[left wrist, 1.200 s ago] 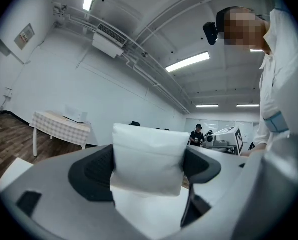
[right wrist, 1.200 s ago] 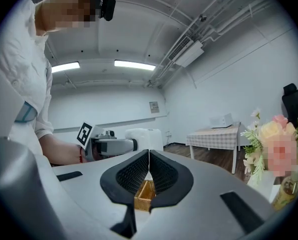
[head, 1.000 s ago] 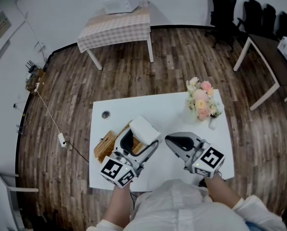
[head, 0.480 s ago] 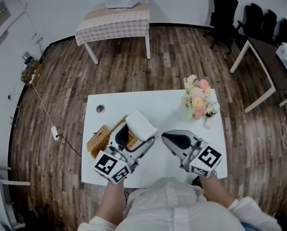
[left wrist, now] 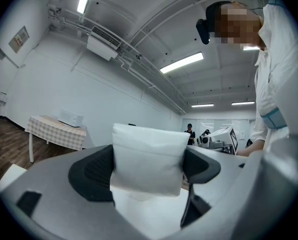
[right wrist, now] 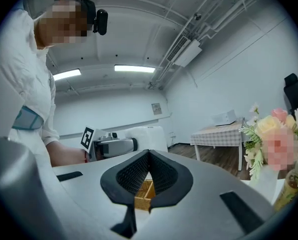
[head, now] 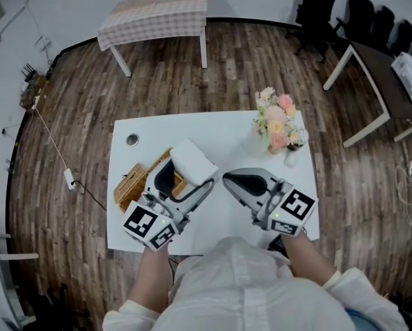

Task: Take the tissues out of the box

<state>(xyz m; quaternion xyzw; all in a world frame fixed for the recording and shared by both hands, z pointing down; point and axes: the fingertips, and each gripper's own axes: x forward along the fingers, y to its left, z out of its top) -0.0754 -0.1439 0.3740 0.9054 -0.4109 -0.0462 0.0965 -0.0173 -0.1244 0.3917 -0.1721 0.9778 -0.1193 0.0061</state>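
While the left gripper [head: 183, 181] stood wide, its pads pressed on two sides of a white tissue pack [head: 190, 161], which spanned the gap from pad to pad. The pack hung clear of the wicker box [head: 131, 185], which lay just below and to the left on the white table [head: 212, 133]. To the right, the right gripper [right wrist: 149, 170] was closed tight on nothing, its tips aimed toward pack and box. It looked best placed for any next pull.
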